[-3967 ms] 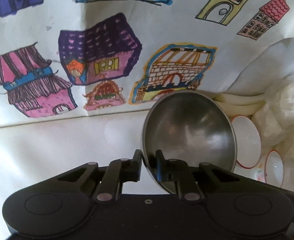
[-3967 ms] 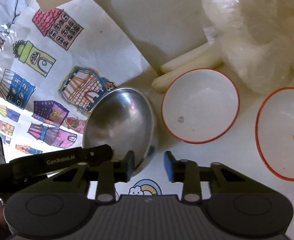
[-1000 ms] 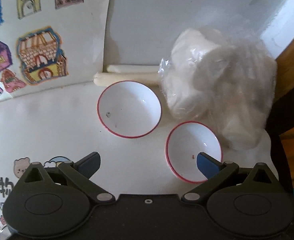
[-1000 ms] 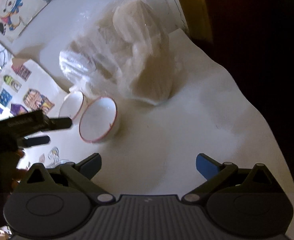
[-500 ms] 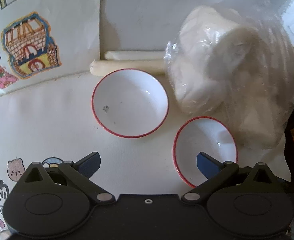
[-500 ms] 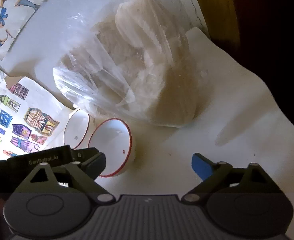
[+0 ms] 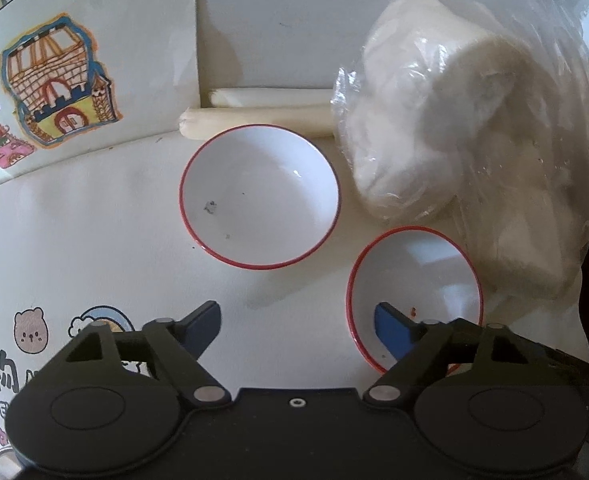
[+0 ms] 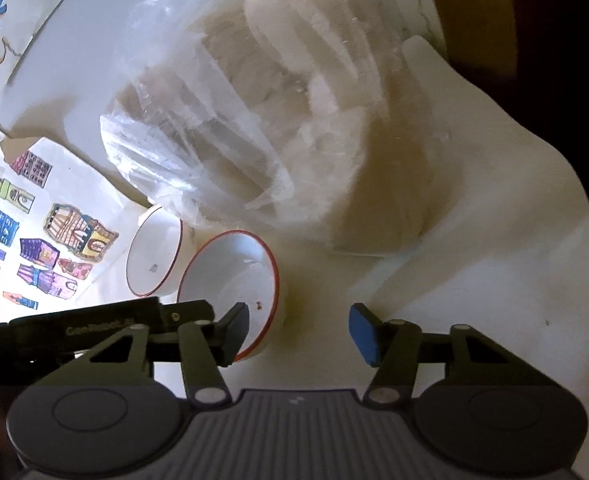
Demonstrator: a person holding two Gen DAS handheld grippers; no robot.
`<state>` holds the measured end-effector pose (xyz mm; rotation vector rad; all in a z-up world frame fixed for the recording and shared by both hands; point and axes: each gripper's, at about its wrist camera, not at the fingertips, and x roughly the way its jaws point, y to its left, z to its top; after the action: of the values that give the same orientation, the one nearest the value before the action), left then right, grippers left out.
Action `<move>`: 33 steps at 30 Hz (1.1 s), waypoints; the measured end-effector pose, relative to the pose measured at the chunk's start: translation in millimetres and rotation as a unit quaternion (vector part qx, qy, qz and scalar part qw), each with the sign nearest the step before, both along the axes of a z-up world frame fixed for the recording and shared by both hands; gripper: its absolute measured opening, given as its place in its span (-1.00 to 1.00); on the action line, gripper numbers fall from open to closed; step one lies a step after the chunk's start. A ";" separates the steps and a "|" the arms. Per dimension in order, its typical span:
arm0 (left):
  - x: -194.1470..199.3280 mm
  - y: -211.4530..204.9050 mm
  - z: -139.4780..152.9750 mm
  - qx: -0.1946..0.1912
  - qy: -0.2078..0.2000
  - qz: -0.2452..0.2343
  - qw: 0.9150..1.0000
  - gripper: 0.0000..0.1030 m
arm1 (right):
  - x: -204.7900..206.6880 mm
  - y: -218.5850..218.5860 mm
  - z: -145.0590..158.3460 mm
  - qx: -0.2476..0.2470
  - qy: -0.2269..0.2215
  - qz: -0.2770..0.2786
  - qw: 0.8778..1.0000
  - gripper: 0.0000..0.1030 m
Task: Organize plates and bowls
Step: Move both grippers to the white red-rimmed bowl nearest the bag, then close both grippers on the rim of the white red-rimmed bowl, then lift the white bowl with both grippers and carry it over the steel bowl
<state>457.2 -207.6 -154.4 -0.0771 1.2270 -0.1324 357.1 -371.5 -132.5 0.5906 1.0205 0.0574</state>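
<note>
Both claws narrowing yet still apart, left claw (image 7: 296, 330) and right claw (image 8: 299, 330) straddling the rim of the nearer red-rimmed bowl (image 7: 422, 276) on the table (image 7: 94, 240), beside its twin (image 7: 258, 200).

Two red-rimmed white bowls (image 7: 259, 200) (image 7: 414, 280) sit upright, close together.

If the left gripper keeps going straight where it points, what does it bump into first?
Probably the white tablecloth: the left gripper aims at bare cloth between the two red-rimmed bowls. Its right finger overlaps the nearer bowl; depth is unclear.

"GenRobot" on left gripper (image 8: 198, 320), "LOVE" on tablecloth (image 7: 94, 240)
</note>
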 end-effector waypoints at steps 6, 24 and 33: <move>-2.2 -11.5 -1.1 -0.018 0.007 -0.008 1.000 0.30 | 7.7 11.0 -3.2 0.002 0.005 0.001 1.000 -0.17; -4.2 -6.9 -8.1 -0.076 0.014 -0.010 0.997 -0.82 | 14.6 23.8 -7.8 0.011 0.015 0.004 1.000 -0.66; -21.4 7.6 8.7 -0.093 -0.001 -0.018 0.995 -0.83 | 0.9 36.9 8.9 0.006 0.000 0.010 1.000 -0.67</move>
<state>435.8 -200.1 -145.7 -0.2173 1.2125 -0.2790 358.0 -334.6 -123.6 0.5904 1.0263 0.0810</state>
